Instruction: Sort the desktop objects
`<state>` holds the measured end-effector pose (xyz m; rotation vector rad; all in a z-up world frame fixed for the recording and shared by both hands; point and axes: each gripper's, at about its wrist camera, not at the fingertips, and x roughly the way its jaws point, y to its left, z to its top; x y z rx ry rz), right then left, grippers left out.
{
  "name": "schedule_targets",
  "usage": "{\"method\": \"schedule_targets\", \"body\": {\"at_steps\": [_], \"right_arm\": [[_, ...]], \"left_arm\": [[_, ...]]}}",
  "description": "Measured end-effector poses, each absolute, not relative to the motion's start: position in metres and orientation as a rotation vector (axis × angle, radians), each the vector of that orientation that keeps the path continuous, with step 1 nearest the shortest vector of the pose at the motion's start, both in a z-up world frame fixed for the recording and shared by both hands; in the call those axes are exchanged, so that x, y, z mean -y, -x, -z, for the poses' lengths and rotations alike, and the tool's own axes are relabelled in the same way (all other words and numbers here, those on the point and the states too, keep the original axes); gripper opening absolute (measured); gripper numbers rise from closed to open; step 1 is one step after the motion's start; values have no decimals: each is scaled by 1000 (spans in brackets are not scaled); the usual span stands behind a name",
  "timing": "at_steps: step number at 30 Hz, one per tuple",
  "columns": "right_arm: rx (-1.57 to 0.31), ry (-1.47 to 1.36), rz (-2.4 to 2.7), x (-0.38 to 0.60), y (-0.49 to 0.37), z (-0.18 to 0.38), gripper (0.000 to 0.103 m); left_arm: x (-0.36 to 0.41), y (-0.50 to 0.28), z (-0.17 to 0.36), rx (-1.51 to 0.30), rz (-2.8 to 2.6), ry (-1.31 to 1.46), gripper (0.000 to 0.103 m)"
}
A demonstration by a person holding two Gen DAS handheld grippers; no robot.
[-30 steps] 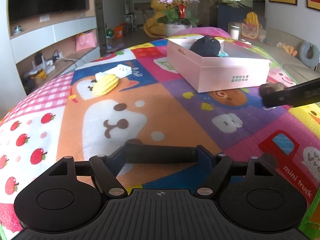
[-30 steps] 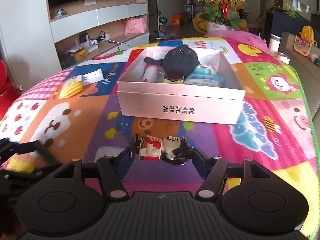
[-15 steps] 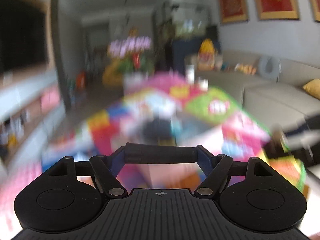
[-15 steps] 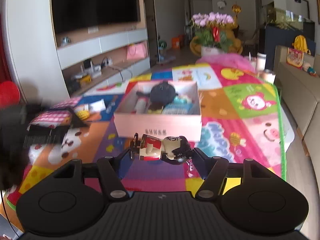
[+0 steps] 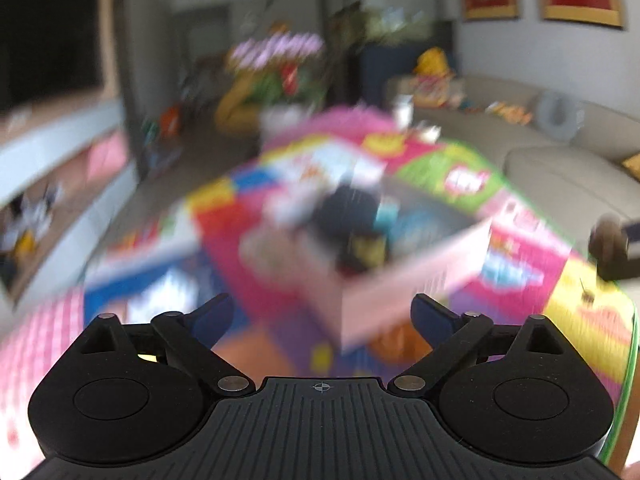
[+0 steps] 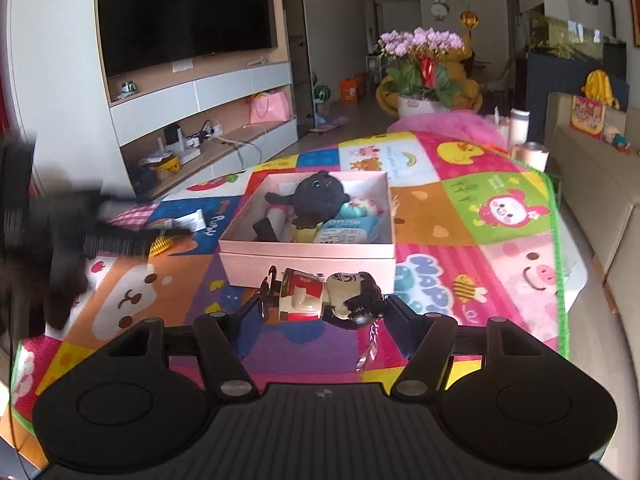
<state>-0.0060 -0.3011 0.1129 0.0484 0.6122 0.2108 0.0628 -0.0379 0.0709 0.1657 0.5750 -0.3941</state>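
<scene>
My right gripper (image 6: 322, 304) is shut on a small toy figurine (image 6: 316, 294) with a red-and-cream body and black hair; a key chain dangles below it. It hangs just short of the open pink box (image 6: 308, 258), which holds a black plush (image 6: 320, 196), a black block (image 6: 266, 230) and several small items. The left wrist view is blurred. There my left gripper (image 5: 320, 308) has its jaws opening wide with nothing between them, above the near side of the pink box (image 5: 400, 288). The left gripper (image 6: 100, 236) also shows as a dark smear left of the box.
A colourful play mat (image 6: 480, 216) covers the table. On it, left of the box, lie a yellow corn toy (image 6: 162, 245) and a white packet (image 6: 192, 220). Cups (image 6: 520, 124) stand at the far end. A beige sofa (image 6: 592, 200) runs along the right edge.
The dark bar held between my left fingers is gone and those jaws have spread wide. Both grippers rose; the left swung toward the box. The figurine stays gripped in the right.
</scene>
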Motion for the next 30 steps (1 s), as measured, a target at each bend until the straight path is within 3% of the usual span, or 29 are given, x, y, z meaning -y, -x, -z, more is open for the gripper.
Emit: {"method": "schedule_targets", "body": {"at_steps": [6,12,22,24,30], "right_arm": [[-674,-81,-262,285,-5,-105,65],[-699,-41,-297,263,-11,-108,65],[-498,-75,-295,257,-85,-189,66],[-503,-109,-279,255,-107,-197,86],[-483,-93,-269,244,-112,-196,91]], "left_arm": [[23,-27,-35,-715,338,-11,100],[35,-2,-30,-710,357,-40,102],[18,-3,-33,-688,295,28,103],[13,0,-33,-687,281,29,103],[-11,-8,-20,-725,159,46,103]]}}
